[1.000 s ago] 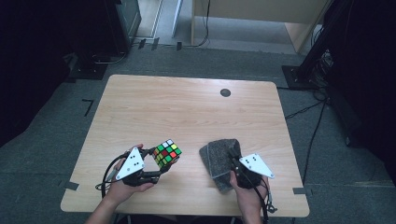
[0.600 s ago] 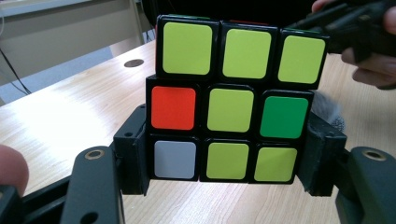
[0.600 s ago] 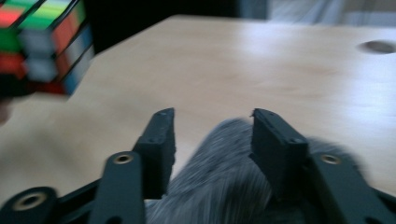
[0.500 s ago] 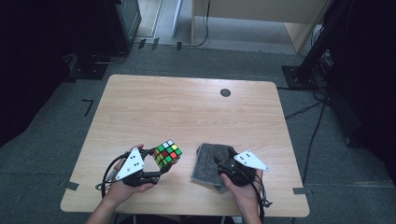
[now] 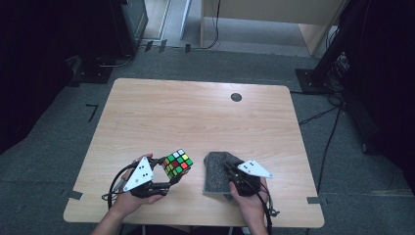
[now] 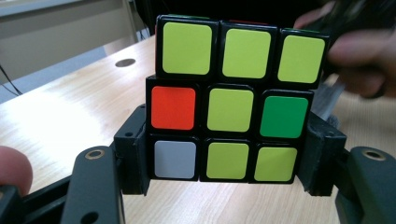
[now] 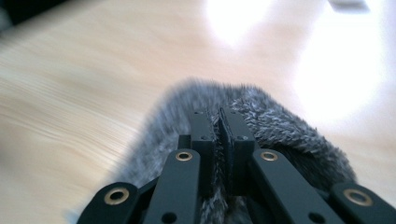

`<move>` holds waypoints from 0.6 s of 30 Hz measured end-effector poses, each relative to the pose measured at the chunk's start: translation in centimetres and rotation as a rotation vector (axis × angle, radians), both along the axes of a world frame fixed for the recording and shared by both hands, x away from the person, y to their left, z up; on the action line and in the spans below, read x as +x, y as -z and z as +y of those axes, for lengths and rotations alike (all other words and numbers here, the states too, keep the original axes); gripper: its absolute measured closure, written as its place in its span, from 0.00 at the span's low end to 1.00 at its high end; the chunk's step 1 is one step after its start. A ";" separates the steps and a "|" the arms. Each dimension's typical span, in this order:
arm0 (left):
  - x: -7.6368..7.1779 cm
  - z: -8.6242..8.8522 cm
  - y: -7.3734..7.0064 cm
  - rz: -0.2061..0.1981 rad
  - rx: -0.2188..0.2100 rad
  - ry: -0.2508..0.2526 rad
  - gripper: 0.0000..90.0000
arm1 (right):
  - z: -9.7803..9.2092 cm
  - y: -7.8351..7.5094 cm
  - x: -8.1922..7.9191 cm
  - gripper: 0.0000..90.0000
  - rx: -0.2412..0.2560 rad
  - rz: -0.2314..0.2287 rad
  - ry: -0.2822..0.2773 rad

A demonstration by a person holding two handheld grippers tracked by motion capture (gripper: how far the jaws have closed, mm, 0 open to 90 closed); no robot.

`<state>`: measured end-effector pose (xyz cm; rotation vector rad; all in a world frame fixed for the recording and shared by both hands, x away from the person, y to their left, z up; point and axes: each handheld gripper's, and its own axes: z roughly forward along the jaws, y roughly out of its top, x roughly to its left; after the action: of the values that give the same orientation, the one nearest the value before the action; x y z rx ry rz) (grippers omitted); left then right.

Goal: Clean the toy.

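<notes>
The left gripper (image 5: 164, 177) holds a Rubik's cube (image 5: 177, 163) near the front edge of the wooden counter (image 5: 195, 117), left of its middle. In the left gripper view the cube (image 6: 233, 98) sits squarely between the two black jaws, which press against the lower part of its left and right sides; the upper two rows of stickers rise above them. The face turned toward that camera is mostly yellow-green, with an orange sticker at the left of the middle row, a green one at the right of that row, and a white one at the bottom left corner. The cube appears raised off the counter rather than resting on it, with the wood visible beneath and behind it.

The right gripper (image 5: 230, 172) is just to the right of the cube, also near the front edge. Its jaws are clenched on a grey fuzzy cloth (image 5: 219, 171), which lies bunched on the counter, with part of it under the gripper. In the right gripper view the two jaws stand nearly together with only a thin strip of the cloth (image 7: 280, 126) pinched between them, and the rest of the fabric spreads out in front of and beside them as a rounded, furry mound.

Cube and cloth are near each other but apart in the high view. A small dark round disc (image 5: 236, 97) lies far back on the counter, well apart from both.
</notes>
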<state>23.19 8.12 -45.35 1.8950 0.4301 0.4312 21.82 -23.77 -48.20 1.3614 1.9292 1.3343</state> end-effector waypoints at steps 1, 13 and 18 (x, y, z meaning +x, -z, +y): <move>-0.1 -0.2 0.1 -0.003 0.014 0.002 0.38 | 0.1 -1.1 -0.6 0.95 0.046 -0.045 -0.039; -1.5 -2.8 0.6 -0.015 0.090 0.064 0.38 | 4.9 -5.2 -4.4 0.95 0.153 -0.238 -0.422; -2.2 -3.6 1.0 -0.043 0.146 0.091 0.38 | 5.9 -5.2 -4.4 0.95 0.218 -0.203 -0.461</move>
<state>20.95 4.54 -46.40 2.0334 0.2886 0.4524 17.42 -17.88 -42.98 0.8473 2.0765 1.8645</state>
